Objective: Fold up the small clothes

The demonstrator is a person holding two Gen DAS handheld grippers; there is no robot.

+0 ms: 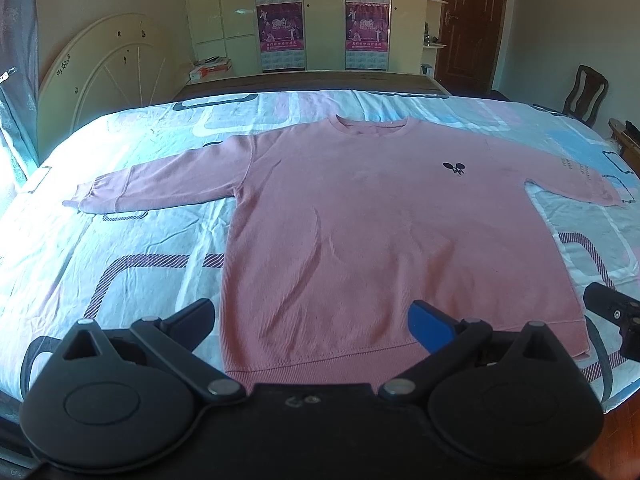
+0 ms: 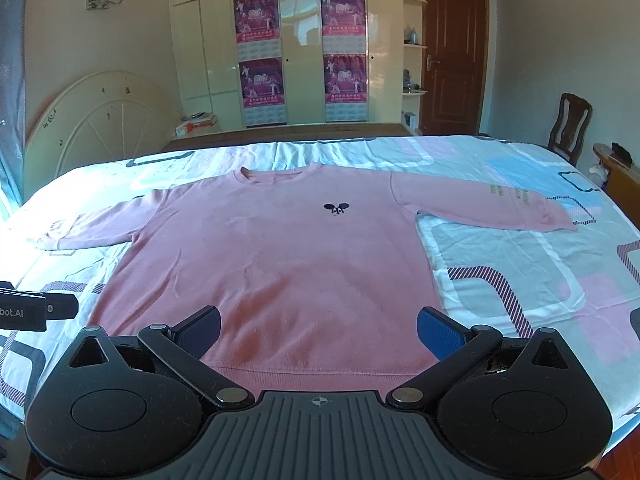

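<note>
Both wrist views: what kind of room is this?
Most likely a home bedroom. A pink sweatshirt lies flat on a bed with a patterned sheet, a tall cream wardrobe with posters lines the far wall, and a wooden door stands to its right.

Pink sweatshirt (image 1: 360, 220) lies flat on patterned bed (image 1: 120, 240)

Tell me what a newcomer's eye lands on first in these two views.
First, the pink sweatshirt spread flat and face up in the middle of the bed, both sleeves stretched out sideways, a small dark mouse emblem on its chest. Next, the left gripper and right gripper, both wide open above the hem. Behind, four magenta posters on the cream wardrobe.
</note>
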